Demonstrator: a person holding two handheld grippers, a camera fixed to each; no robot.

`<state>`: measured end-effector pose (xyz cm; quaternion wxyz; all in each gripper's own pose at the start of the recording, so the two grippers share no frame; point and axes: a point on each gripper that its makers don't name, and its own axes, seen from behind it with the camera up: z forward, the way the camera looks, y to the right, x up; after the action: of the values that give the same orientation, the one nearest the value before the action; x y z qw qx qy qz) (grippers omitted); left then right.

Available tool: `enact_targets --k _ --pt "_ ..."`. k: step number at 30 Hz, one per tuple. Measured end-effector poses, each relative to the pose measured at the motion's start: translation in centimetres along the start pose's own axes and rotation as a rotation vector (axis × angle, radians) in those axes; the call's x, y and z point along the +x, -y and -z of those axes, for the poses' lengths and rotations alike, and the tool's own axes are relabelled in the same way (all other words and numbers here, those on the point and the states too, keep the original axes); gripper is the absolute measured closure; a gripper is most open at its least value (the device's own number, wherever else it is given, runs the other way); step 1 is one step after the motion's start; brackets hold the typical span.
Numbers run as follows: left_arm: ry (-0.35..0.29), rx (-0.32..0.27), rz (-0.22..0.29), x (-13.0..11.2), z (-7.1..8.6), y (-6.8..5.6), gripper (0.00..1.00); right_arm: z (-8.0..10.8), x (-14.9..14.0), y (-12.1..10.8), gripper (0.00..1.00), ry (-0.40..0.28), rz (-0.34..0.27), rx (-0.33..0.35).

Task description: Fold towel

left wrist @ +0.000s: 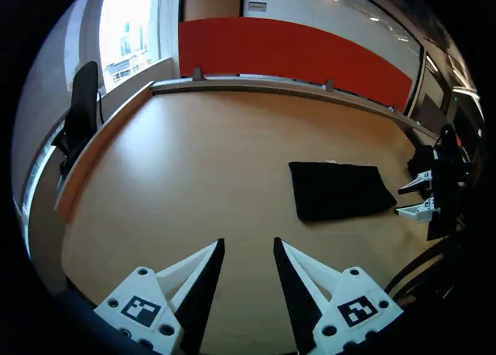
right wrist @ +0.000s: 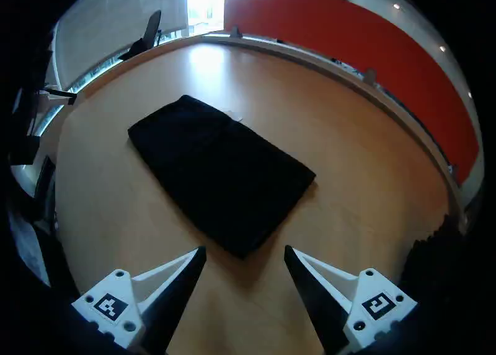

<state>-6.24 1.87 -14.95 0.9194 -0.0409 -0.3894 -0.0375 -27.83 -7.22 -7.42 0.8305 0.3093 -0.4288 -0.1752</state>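
Observation:
A black towel (left wrist: 340, 189) lies folded into a flat rectangle on the wooden table (left wrist: 204, 163), to the right in the left gripper view. My left gripper (left wrist: 248, 274) is open above bare wood, well to the left of the cloth, holding nothing. In the right gripper view the same towel (right wrist: 220, 169) stretches diagonally across the middle. My right gripper (right wrist: 245, 274) stands open just short of its near corner, nothing between the fingers. The right gripper (left wrist: 414, 197) also appears at the far right of the left gripper view, close to the towel's right edge.
A red partition (left wrist: 291, 51) runs along the table's far edge. A black office chair (left wrist: 80, 116) stands beyond the left edge, by a bright window (left wrist: 127, 36). A small pale tag (right wrist: 234, 115) lies on the wood by the towel's far side.

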Motion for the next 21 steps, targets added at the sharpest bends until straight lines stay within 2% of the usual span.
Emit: enact_targets --k 1,3,7,15,19,21 --pt "-0.001 0.001 0.002 0.0 0.1 0.0 0.4 0.0 -0.1 0.0 0.02 0.001 0.0 0.001" --pt "-0.002 0.003 0.004 0.0 0.3 0.1 0.21 -0.1 -0.2 0.0 0.02 0.003 0.002 0.003" --pt "0.005 0.014 -0.007 -0.3 0.5 0.4 0.01 -0.2 -0.3 0.0 0.02 0.008 0.005 0.006" --pt "0.018 0.036 -0.011 -1.0 0.8 0.9 0.01 -0.5 -0.5 0.2 0.09 0.011 0.015 0.018" --pt "0.024 0.045 -0.011 -1.3 1.0 1.2 0.01 -0.6 -0.6 0.1 0.23 0.016 0.017 0.018" --pt "0.025 0.049 -0.013 -1.5 1.0 1.3 0.01 -0.6 -0.7 0.0 0.34 0.02 0.014 0.018"
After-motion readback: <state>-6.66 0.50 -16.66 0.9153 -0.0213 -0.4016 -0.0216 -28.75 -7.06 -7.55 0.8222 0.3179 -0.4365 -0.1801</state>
